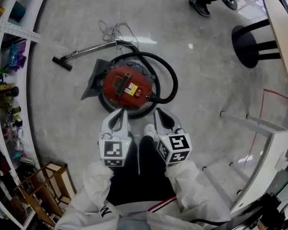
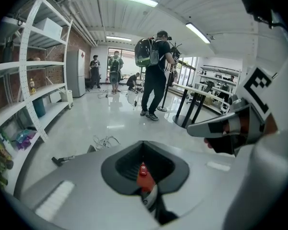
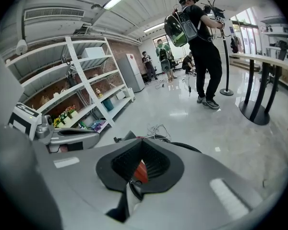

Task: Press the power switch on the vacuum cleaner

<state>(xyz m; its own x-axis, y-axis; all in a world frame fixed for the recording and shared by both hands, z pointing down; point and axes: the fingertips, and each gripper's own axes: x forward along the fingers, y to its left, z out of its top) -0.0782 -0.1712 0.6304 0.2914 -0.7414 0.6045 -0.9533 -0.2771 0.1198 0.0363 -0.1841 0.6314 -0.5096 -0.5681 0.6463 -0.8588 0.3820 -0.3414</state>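
I hold the left gripper (image 1: 120, 115) and right gripper (image 1: 160, 114) both pressed together and empty, just short of the red vacuum cleaner (image 1: 127, 86) on the floor (image 1: 206, 80) ahead of me — nothing touched, so the press itself is not yet done.

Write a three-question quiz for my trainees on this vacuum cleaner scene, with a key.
1. Multiple choice: the body of the vacuum cleaner is A) red, B) blue, C) green.
2. True or false: the left gripper and the right gripper both have their jaws together, holding nothing.
3. Fill in: in the head view, the black hose loops out to the picture's ____ of the vacuum cleaner.
Key: 1 A; 2 true; 3 right.
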